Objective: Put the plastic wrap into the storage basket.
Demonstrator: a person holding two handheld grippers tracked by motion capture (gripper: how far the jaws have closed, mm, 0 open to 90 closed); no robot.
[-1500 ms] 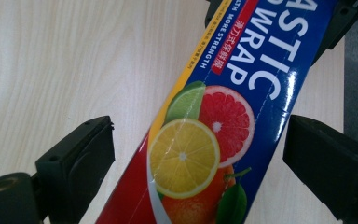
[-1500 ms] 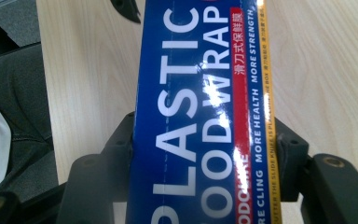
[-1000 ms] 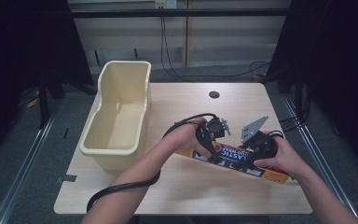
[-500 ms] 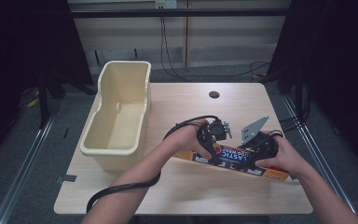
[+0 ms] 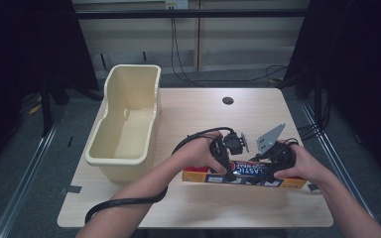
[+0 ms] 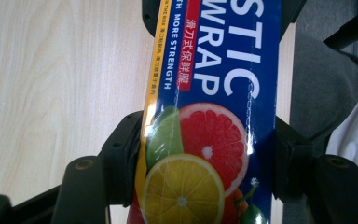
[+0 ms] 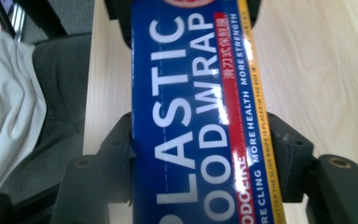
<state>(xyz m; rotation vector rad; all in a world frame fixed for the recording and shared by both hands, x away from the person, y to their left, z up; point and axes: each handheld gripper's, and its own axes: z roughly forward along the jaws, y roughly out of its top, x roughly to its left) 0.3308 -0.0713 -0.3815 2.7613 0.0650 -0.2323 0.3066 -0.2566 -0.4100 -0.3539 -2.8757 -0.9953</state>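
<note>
A long blue plastic food wrap box (image 5: 245, 173) lies flat near the table's front edge. My left gripper (image 5: 224, 166) points down on its left part. In the left gripper view the left gripper (image 6: 205, 154) has just been closing, and its pads (image 6: 126, 154) press both long sides of the box (image 6: 214, 93) by the fruit picture. My right gripper (image 5: 273, 168) holds the right part. In the right gripper view the right gripper (image 7: 200, 149) has just eased slightly wider, while its pads (image 7: 284, 149) still touch the box (image 7: 186, 116).
A cream plastic bin (image 5: 101, 124) stands on the left side of the wooden table (image 5: 198, 114), with nothing inside it. A dark round hole (image 5: 227, 100) sits at the back of the table. A black cable (image 5: 124, 203) loops off the front edge.
The left gripper has come down a little and closed on the left part of the box. The right hand and the box have stayed where they were.
</note>
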